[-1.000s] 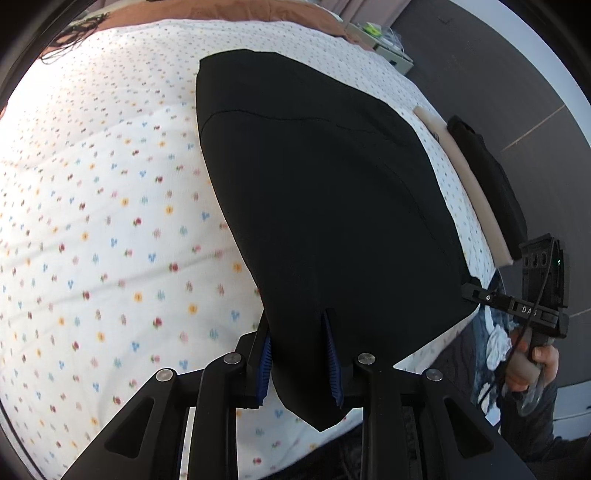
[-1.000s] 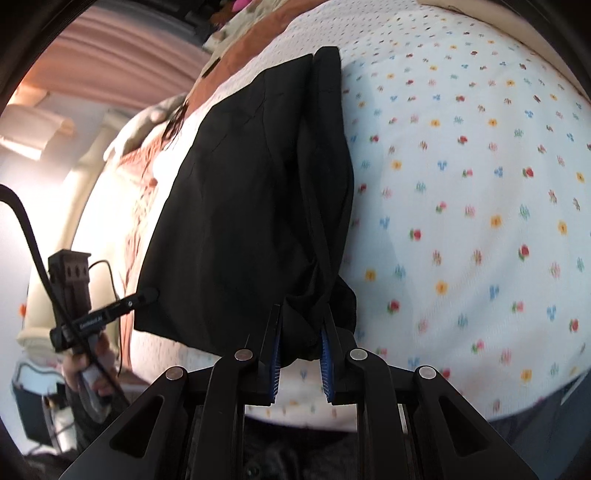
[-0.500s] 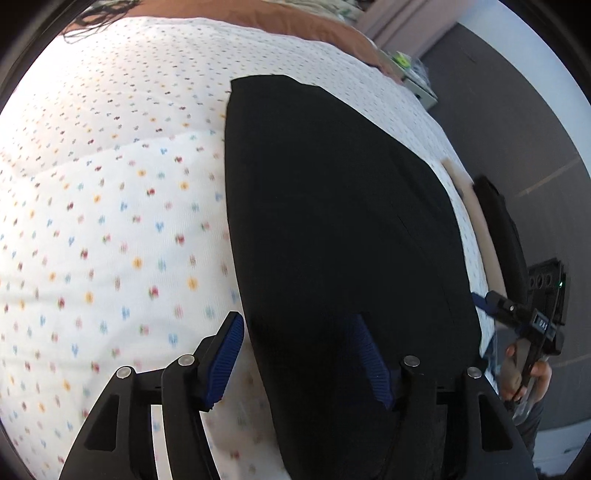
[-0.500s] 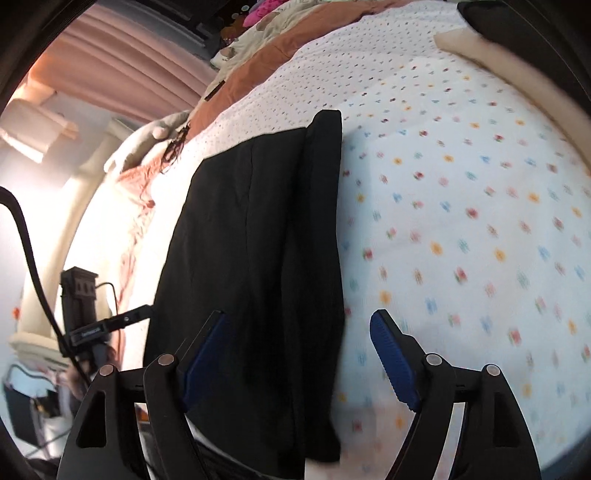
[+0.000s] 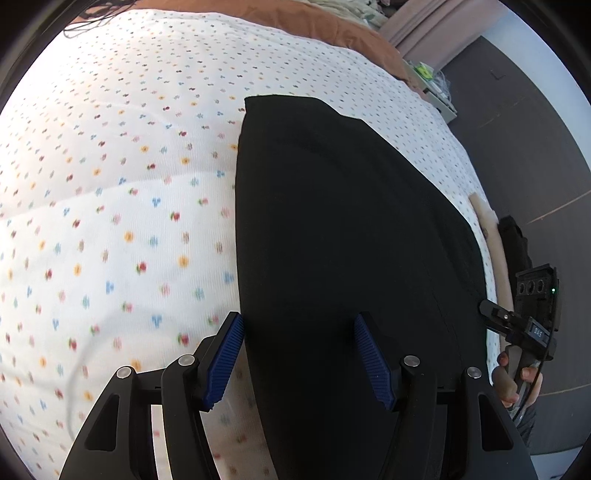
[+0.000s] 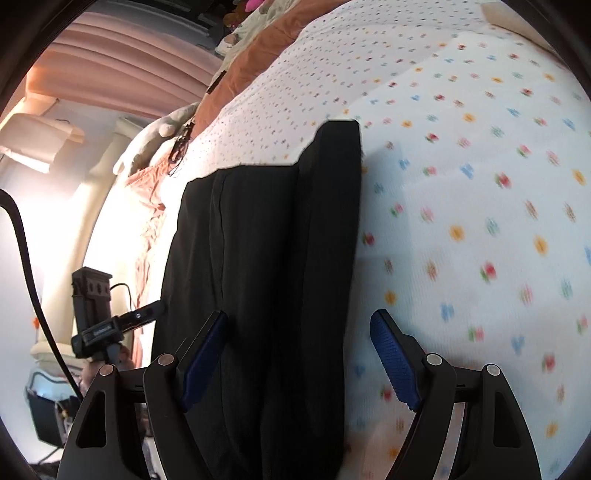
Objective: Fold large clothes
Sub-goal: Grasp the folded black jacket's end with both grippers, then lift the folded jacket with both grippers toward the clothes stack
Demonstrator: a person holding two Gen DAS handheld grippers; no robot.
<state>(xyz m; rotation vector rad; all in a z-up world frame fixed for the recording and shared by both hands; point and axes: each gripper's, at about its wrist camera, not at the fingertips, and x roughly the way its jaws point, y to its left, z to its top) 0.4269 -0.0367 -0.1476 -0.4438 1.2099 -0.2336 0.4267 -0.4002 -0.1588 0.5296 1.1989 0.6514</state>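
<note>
Bed (image 5: 110,206) fills both views: white cover with small coloured dots, faintly quilted, a few soft creases. Brown blanket (image 5: 332,29) lies across the far end. In the right wrist view, pink curtains (image 6: 122,62) hang far left, with strong light coming in low on that side. Dark floor (image 5: 524,155) shows right of the bed in the left wrist view; a cluttered stand (image 5: 439,99) sits at the far right corner.

Black garment (image 5: 340,229) lies flat on the bed, folded into a long panel running near to far. Seen from the right wrist, its right edge is a doubled strip (image 6: 328,236) reaching farther than the rest. A cream strip (image 5: 495,240) and a dark item (image 5: 517,240) lie along the bed's right edge.

Left gripper (image 5: 299,354): blue fingers (image 5: 225,354) released, spread apart, having just been opening; the garment's left edge lies under the gap, pads not pressing it. Right gripper (image 6: 299,358): fingers (image 6: 395,362) also released and just opened wide, the garment's right portion beneath the gap, nothing pinched.

Each view catches the other gripper off to the side, held in a hand (image 5: 517,380).
</note>
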